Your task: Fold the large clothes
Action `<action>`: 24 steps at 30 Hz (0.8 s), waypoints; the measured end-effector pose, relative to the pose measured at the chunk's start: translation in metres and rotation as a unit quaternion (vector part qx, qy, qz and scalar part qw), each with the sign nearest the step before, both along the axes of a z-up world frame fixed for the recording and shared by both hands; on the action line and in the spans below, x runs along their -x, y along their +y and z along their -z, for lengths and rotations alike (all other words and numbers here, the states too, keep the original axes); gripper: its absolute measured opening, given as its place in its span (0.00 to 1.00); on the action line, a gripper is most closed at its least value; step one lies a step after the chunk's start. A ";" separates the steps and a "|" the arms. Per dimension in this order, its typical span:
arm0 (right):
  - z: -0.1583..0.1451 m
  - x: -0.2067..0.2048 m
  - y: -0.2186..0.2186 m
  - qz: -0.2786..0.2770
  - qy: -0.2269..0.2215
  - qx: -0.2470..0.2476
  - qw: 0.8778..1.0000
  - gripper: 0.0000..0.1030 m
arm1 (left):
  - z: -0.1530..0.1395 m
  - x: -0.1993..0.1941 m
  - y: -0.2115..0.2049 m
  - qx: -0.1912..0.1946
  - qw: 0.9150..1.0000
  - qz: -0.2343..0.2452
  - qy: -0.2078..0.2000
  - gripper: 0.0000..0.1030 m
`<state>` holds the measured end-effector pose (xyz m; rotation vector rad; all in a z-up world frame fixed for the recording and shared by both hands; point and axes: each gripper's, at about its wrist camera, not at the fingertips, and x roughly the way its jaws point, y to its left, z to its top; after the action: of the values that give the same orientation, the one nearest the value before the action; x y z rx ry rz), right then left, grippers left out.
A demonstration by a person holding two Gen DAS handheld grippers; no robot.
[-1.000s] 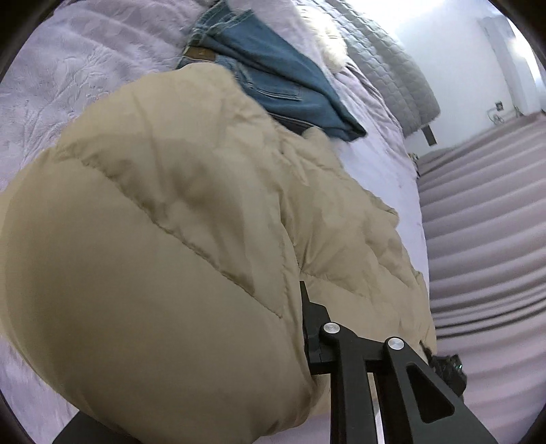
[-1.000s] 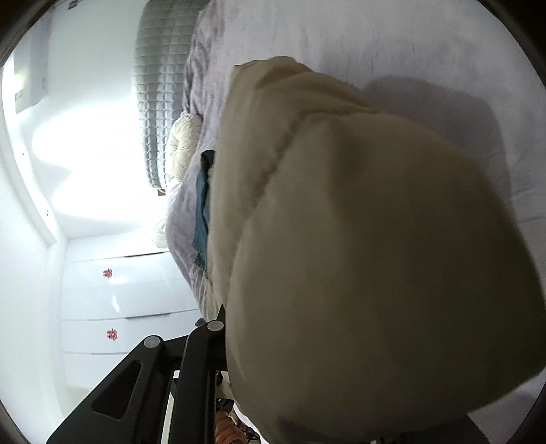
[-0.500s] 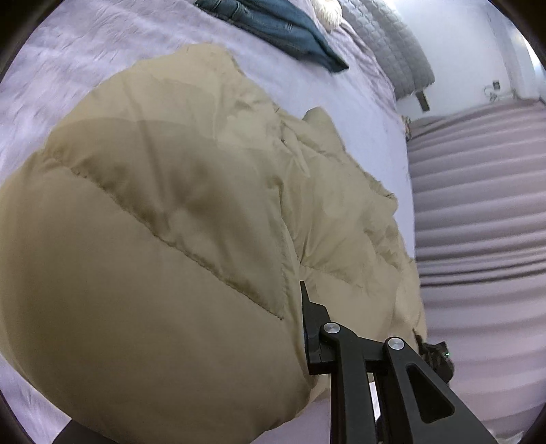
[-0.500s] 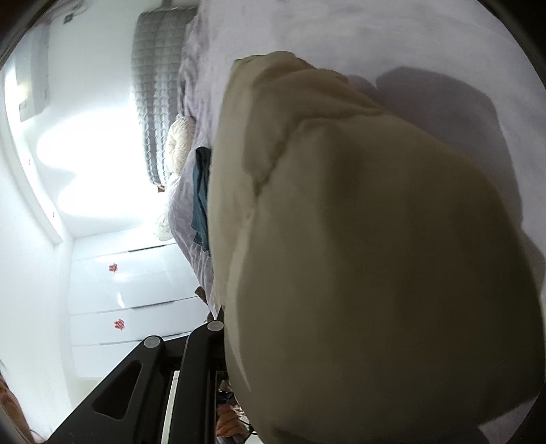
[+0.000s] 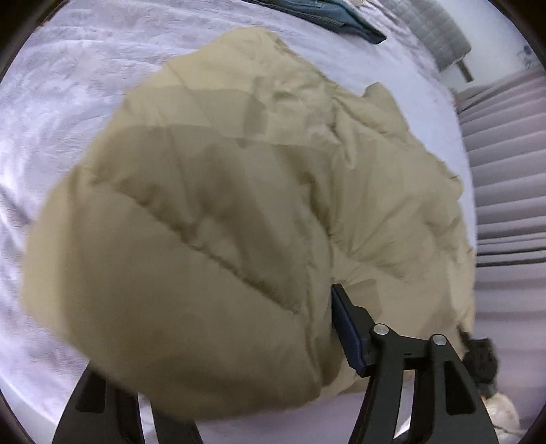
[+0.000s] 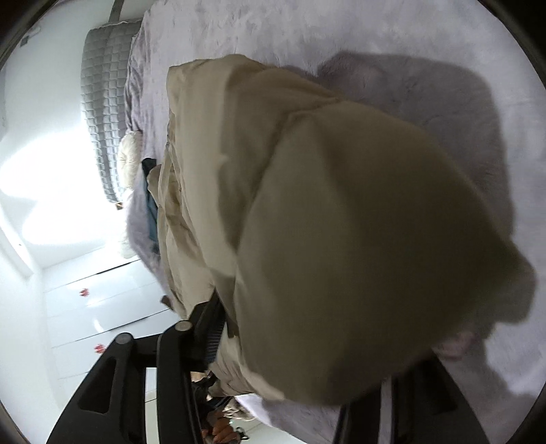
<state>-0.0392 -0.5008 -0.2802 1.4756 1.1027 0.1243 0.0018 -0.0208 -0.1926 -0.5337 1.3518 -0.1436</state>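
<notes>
Releasing fold: beige puffer jacket [image 5: 211, 211] doubled over on lavender bedspread [image 5: 68, 112]. Left gripper [image 5: 218, 341], right gripper [image 6: 307, 328]: jaws just been opening, padding between, grip slackening so jacket settles. Jeans [image 5: 324, 13] at 12 o'clock, apart.

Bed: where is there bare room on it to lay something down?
Free: the lilac cover left of the coat, and the strip between coat and jeans. In the right wrist view, cover beyond the coat is bare too. Crowded: the coat's right edge, at the bed's side.
</notes>
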 end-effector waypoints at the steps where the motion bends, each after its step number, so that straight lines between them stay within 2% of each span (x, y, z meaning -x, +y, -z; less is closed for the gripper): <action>1: -0.002 0.000 0.001 -0.001 0.005 0.008 1.000 0.51 | 0.001 0.008 0.009 -0.005 1.000 0.005 0.003 0.63; 5: -0.019 0.000 0.014 -0.005 0.032 0.056 0.998 0.55 | -0.014 0.024 0.018 -0.031 0.999 0.028 0.005 0.63; 9: -0.049 0.012 0.028 -0.027 0.047 0.142 0.988 0.56 | -0.031 0.041 0.029 -0.081 0.995 0.060 0.006 0.63; 12: -0.073 0.023 0.040 -0.040 0.048 0.200 0.978 0.56 | -0.047 0.054 0.040 -0.094 0.993 0.072 -0.016 0.63; 16: -0.098 0.030 0.058 -0.036 0.033 0.232 0.971 0.56 | -0.065 0.065 0.055 -0.135 0.987 0.069 -0.056 0.63; 17: -0.100 0.018 0.069 -0.037 0.030 0.236 0.971 0.56 | -0.069 0.065 0.061 -0.142 0.985 0.065 -0.070 0.63; 19: -0.100 0.011 0.073 -0.041 0.026 0.246 0.968 0.56 | -0.069 0.060 0.071 -0.147 0.984 0.056 -0.079 0.63; 21: -0.115 0.007 0.074 -0.053 0.025 0.246 0.967 0.56 | -0.057 0.050 0.077 -0.157 0.983 0.062 -0.066 0.63; 22: -0.132 0.018 0.068 -0.061 0.025 0.247 0.967 0.56 | -0.050 0.046 0.075 -0.167 0.982 0.067 -0.057 0.63; 24: -0.139 0.017 0.079 -0.085 0.027 0.257 0.962 0.56 | -0.034 0.042 0.077 -0.183 0.980 0.071 -0.040 0.63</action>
<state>-0.0563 -0.4222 -0.1412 0.9240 1.1970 -0.0816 -0.0401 0.0562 -0.1584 -0.1209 1.3000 -0.0305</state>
